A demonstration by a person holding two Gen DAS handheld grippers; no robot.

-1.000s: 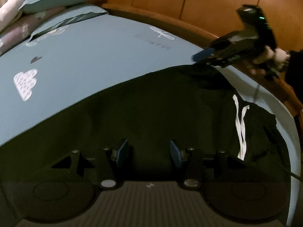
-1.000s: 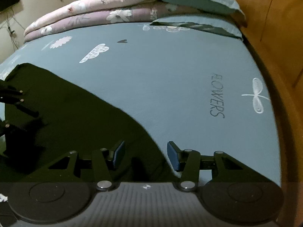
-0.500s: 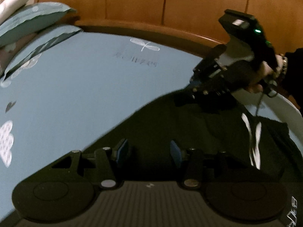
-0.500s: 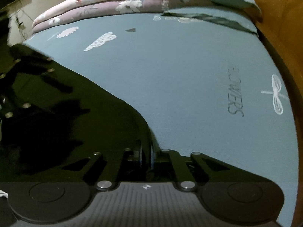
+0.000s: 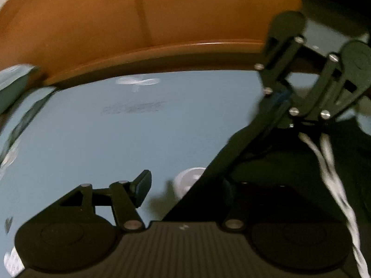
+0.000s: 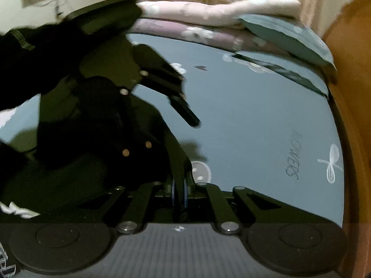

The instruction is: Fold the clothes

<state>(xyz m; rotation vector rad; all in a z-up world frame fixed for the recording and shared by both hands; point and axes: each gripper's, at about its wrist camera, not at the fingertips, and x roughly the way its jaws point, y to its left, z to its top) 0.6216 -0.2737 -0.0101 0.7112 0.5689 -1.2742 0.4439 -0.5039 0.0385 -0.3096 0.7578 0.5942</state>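
Note:
A black garment [image 5: 266,173] with white drawstrings [image 5: 329,173] lies on the blue sheet [image 5: 116,139], and one edge of it is lifted. My right gripper [image 6: 179,192] is shut on that edge, which rises taut from its pads; it also shows in the left wrist view as the right gripper [image 5: 279,110]. My left gripper [image 5: 185,190] hovers at the garment's slanted edge with its jaws opening. Its left pad [image 5: 141,187] is bare over the sheet, and the black cloth hides its right finger. In the right wrist view, one left finger [image 6: 184,111] sticks out over the sheet.
A wooden headboard [image 5: 162,23] runs along the far side of the bed. Pillows [image 6: 289,37] and folded quilts [image 6: 208,11] are stacked at one end. The sheet carries a white round print [image 6: 200,170] close to the gripped edge.
The right gripper shut on the garment's edge and lifted it. The left gripper rolled and swung towards the headboard, its jaws spread wider, and the two grippers came close together.

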